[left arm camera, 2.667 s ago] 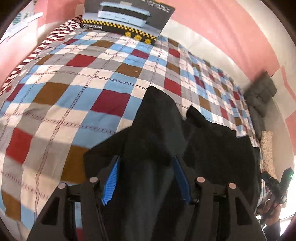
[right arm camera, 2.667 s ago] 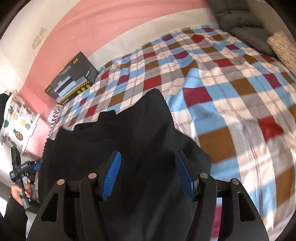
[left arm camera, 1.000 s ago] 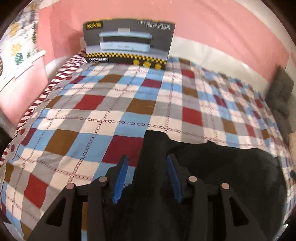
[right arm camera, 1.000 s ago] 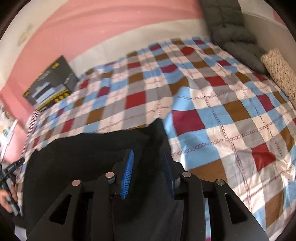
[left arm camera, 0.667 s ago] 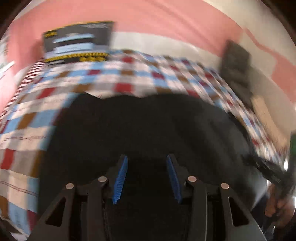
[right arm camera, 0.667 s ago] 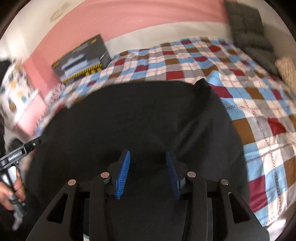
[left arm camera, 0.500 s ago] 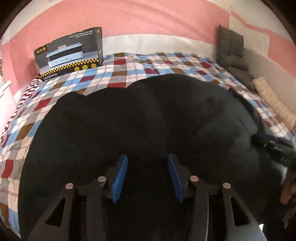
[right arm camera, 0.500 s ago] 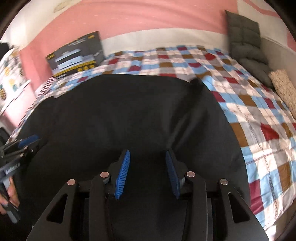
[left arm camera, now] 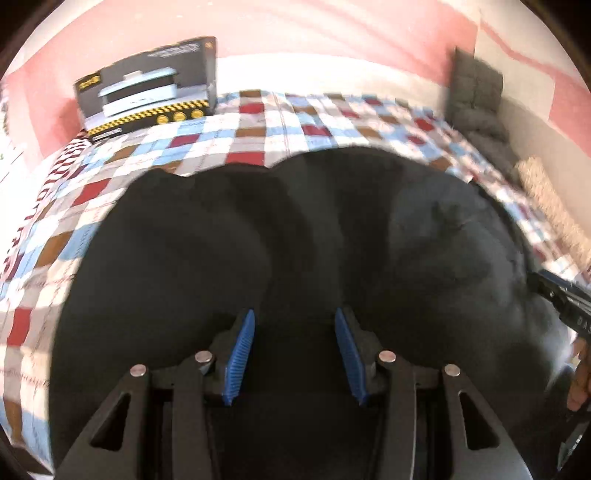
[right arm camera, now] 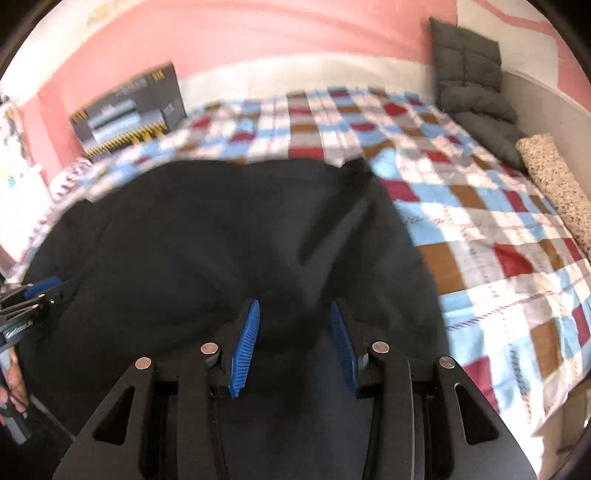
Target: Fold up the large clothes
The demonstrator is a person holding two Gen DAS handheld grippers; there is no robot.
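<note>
We see the black garment [left arm camera: 295,236] spread wide over the bed, filling the space directly ahead of both grippers and passing between each pair of fingers. The left gripper [left arm camera: 294,356] has its blue pads [left arm camera: 238,356] set apart with dark cloth between them; whether they pinch it we cannot tell. The right gripper [right arm camera: 294,345] looks the same, its pads [right arm camera: 245,347] parted around a raised fold of the garment [right arm camera: 229,236] (again, the grip itself is not clear to us). Beyond the cloth's far edge lies the checked bedspread [left arm camera: 258,122] in red, blue, brown and white, which stretches off to the right of the right gripper [right arm camera: 480,221]. Far ahead and to the left of the left gripper a dark box [left arm camera: 147,85] leans against the pink wall [left arm camera: 295,33]. Ahead and to the right, grey cushions [right arm camera: 469,70] stand by the wall, with a speckled roll [right arm camera: 554,181] just beside them.
</note>
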